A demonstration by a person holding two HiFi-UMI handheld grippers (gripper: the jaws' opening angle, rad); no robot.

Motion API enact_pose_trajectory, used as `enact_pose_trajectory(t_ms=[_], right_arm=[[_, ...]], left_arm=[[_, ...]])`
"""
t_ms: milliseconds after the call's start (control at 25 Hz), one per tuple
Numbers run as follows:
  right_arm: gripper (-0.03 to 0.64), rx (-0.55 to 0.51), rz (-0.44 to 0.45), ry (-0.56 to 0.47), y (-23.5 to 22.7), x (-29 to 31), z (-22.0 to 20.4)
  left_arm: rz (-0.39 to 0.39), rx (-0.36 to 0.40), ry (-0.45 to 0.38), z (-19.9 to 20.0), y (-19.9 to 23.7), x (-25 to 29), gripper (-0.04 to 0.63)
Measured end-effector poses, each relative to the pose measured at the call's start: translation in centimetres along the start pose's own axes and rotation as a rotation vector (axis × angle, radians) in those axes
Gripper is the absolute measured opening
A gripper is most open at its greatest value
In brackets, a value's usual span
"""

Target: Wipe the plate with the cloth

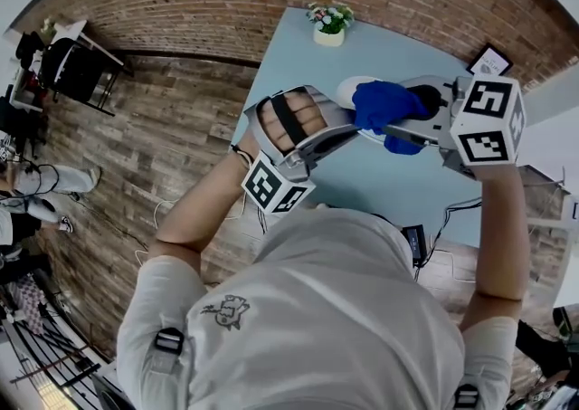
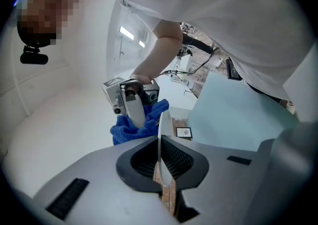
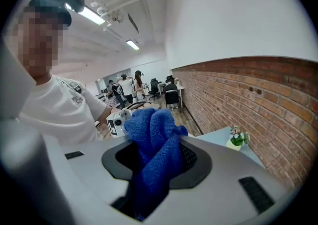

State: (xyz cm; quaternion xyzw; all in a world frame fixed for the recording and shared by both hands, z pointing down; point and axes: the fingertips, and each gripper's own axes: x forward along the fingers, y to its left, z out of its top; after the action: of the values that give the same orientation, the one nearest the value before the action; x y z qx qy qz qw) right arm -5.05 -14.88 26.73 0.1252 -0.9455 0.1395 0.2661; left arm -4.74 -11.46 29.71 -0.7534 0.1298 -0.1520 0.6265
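Both grippers are raised above the light blue table [image 1: 398, 191]. My left gripper [image 1: 342, 120] is shut on the rim of a white plate [image 1: 353, 88]. In the left gripper view the plate [image 2: 162, 129] stands edge-on, clamped between the two jaws of the left gripper [image 2: 161, 169]. My right gripper [image 1: 403, 128] is shut on a bunched blue cloth [image 1: 387, 108], which rests against the plate's face. In the right gripper view the cloth [image 3: 155, 142] fills the gap of the right gripper [image 3: 154, 169] and spills out in front. The cloth [image 2: 133, 128] hides most of the plate's far side.
A small pot of flowers [image 1: 329, 23] stands at the table's far edge and a framed picture [image 1: 489, 61] at its far right corner. A black device [image 1: 414, 241] with cables lies at the near edge. A wooden floor and a brick wall surround the table. People stand far off [image 3: 130, 86].
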Motion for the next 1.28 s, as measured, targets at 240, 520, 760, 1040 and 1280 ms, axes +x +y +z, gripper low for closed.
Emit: enact_pose_trajectory(t_ms=[240, 520, 760, 1040, 1280], right_arm=[[0.137, -0.018, -0.140, -0.008, -3.3, 0.8, 0.6], [0.137, 0.048, -0.254, -0.015, -7.6, -1.5, -1.3], [0.132, 0.125, -0.237, -0.130, -6.0, -3.8, -2.3], [0.132, -0.008, -0.187, -0.129, -1.2, -1.4, 0.9], [0.130, -0.089, -0.236, -0.037, -1.9, -0.2, 1.9]], left_arm=[[0.045, 0.048, -0.038, 2.6, 1.0, 0.5, 0.017], [0.087, 0.053, 0.024, 1.3, 2.4, 0.1, 0.021], [0.092, 0.021, 0.081, -1.4, 2.6, -0.3, 0.021], [0.083, -0.002, 0.019, 1.0, 2.3, 0.5, 0.019], [0.105, 0.043, 0.001, 3.3, 2.7, 0.8, 0.018]])
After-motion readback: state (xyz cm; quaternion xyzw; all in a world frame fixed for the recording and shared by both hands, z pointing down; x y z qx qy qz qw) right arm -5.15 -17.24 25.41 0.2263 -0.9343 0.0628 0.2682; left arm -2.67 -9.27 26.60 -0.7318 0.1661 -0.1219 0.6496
